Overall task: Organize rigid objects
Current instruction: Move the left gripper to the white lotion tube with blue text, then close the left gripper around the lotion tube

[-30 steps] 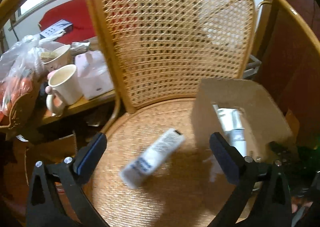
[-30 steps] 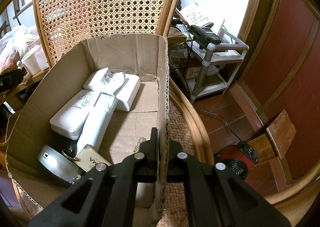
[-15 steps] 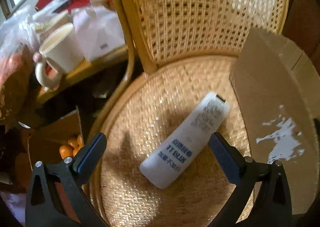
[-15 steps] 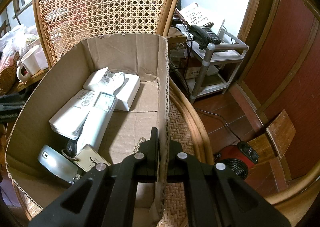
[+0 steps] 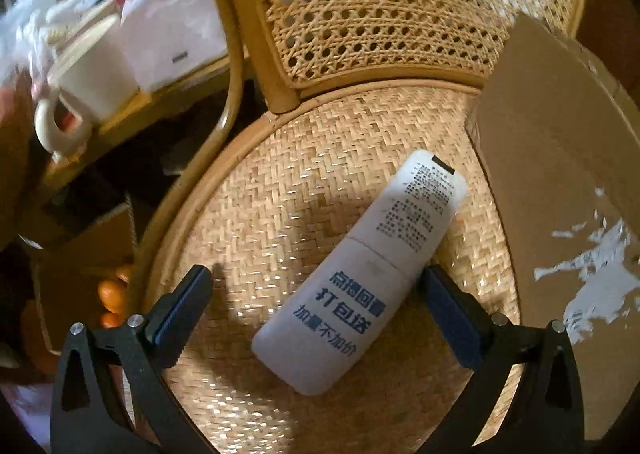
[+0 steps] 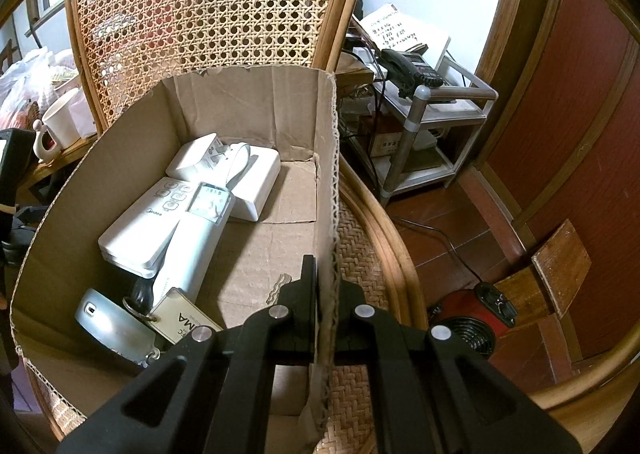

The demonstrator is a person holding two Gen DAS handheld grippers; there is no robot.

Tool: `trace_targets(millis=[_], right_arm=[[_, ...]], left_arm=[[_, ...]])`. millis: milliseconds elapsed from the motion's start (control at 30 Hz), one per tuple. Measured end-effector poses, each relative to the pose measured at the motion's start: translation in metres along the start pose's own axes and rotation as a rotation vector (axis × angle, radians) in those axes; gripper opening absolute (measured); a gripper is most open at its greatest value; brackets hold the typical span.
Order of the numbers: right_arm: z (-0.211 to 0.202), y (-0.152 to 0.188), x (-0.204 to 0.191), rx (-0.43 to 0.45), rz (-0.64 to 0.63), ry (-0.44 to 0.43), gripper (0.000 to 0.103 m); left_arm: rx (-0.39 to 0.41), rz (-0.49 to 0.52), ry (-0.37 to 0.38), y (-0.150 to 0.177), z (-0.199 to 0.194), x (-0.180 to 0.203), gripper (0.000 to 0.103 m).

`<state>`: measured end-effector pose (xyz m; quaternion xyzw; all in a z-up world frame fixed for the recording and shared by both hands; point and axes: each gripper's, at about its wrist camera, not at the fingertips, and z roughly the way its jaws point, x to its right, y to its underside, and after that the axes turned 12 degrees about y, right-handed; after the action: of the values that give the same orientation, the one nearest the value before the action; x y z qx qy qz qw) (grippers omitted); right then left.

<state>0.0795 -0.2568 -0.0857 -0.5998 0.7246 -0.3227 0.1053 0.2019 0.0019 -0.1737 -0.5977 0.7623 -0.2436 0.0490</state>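
Observation:
A white remote control (image 5: 360, 274) lies face down and slanted on the woven seat of a rattan chair (image 5: 280, 182), its back printed with blue characters. My left gripper (image 5: 316, 286) hangs open just above it, one finger on each side, the right pad close to the remote's edge. Beside it stands a cardboard box (image 5: 560, 174). In the right wrist view my right gripper (image 6: 325, 274) is shut on the box's right wall (image 6: 326, 158). Inside lie two white remotes (image 6: 140, 230), a white adapter (image 6: 240, 170), a silver round thing (image 6: 108, 326) and a tagged key.
Left of the chair a low wooden table holds a cream mug (image 5: 80, 94), tissue packs and bags. Oranges (image 5: 112, 294) sit in a box on the floor. To the right stand a metal shelf with a telephone (image 6: 412, 70), a small red heater (image 6: 468, 314) and a wooden door.
My left gripper has sunk toward the seat and tipped downward, so the face-down remote now lies between its open fingers. The right gripper has kept its hold on the box wall.

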Motion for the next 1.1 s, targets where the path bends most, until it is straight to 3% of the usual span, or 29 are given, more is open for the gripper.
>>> trace_targets(millis=[233, 300, 400, 467, 567, 767, 1100], right_arm=[[0.000, 0.000, 0.000, 0.000, 0.000, 0.000, 0.006], [0.000, 0.000, 0.000, 0.000, -0.001, 0.000, 0.006], [0.000, 0.000, 0.000, 0.000, -0.001, 0.000, 0.006], [0.000, 0.000, 0.000, -0.001, 0.001, 0.000, 0.006], [0.000, 0.000, 0.000, 0.000, 0.001, 0.000, 0.006], [0.000, 0.000, 0.000, -0.001, -0.005, -0.003, 0.006], [-0.001, 0.001, 0.001, -0.002, -0.006, -0.004, 0.006]], left_arm=[[0.019, -0.005, -0.014, -0.001, 0.002, 0.002, 0.103], [0.025, 0.005, -0.015, -0.003, 0.002, 0.006, 0.098], [0.011, 0.029, -0.014, -0.009, -0.007, 0.017, 0.079], [-0.006, 0.036, -0.017, -0.010, -0.010, 0.028, 0.060], [-0.027, 0.059, -0.059, -0.014, -0.012, 0.041, 0.051], [-0.039, 0.030, -0.017, -0.018, -0.017, 0.046, 0.042], [-0.036, -0.001, 0.074, -0.018, -0.029, 0.050, 0.042]])
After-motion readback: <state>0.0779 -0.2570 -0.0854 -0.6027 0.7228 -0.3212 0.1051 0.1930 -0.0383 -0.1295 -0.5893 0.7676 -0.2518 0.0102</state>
